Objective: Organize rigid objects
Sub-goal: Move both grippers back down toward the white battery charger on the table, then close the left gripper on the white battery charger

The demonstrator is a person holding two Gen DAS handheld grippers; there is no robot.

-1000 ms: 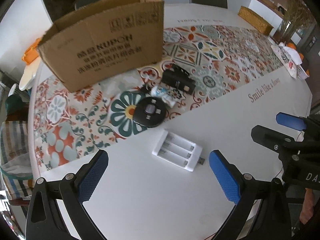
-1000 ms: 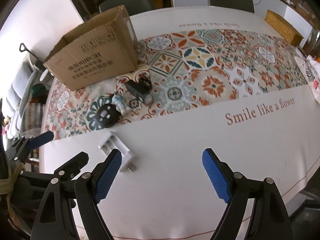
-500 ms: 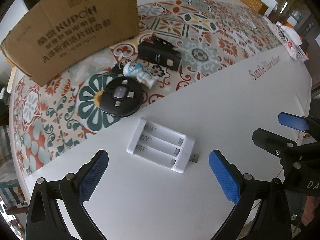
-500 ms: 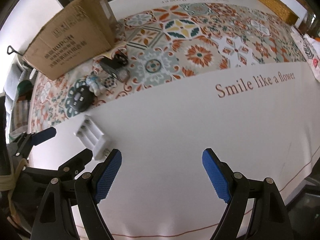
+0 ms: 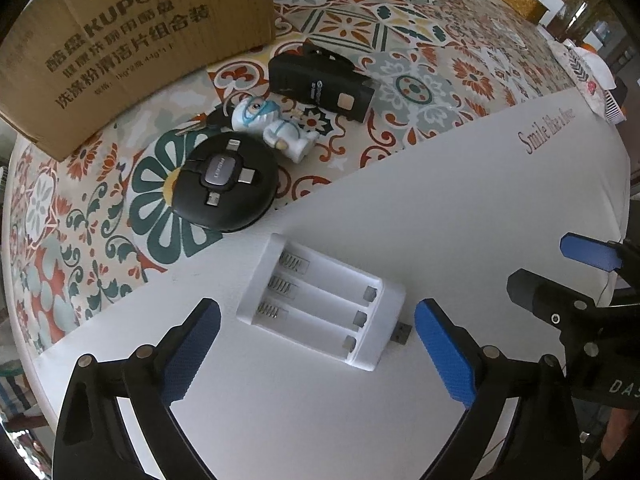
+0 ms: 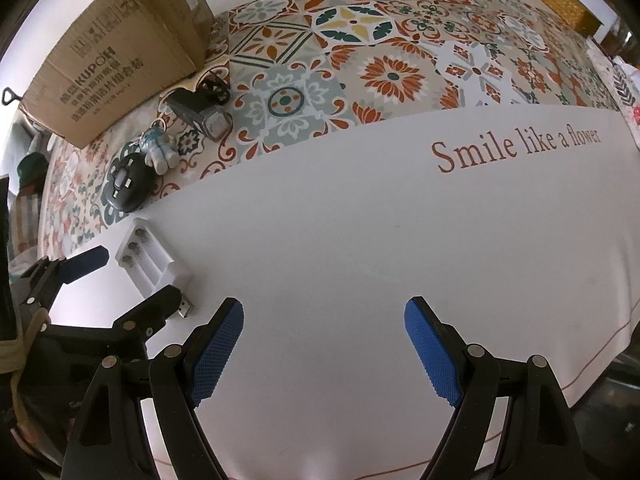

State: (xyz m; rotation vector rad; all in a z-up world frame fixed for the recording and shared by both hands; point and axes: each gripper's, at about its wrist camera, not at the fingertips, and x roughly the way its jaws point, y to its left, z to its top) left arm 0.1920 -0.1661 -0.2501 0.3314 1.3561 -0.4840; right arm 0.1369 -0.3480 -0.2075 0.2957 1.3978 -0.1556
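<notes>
White plastic three-slot battery charger point(image 5: 320, 300) with a USB plug lies flat on the white part of a round tablecloth point(image 5: 400, 208), between the spread blue pads of the left gripper point(image 5: 316, 354), untouched. Just beyond it on the patterned band sit a round black cable case point(image 5: 226, 184), a small white figurine point(image 5: 276, 128) and a black rectangular device point(image 5: 320, 82), before a brown cardboard box point(image 5: 132, 40). Right gripper point(image 6: 324, 344) hangs open over bare cloth, empty.
</notes>
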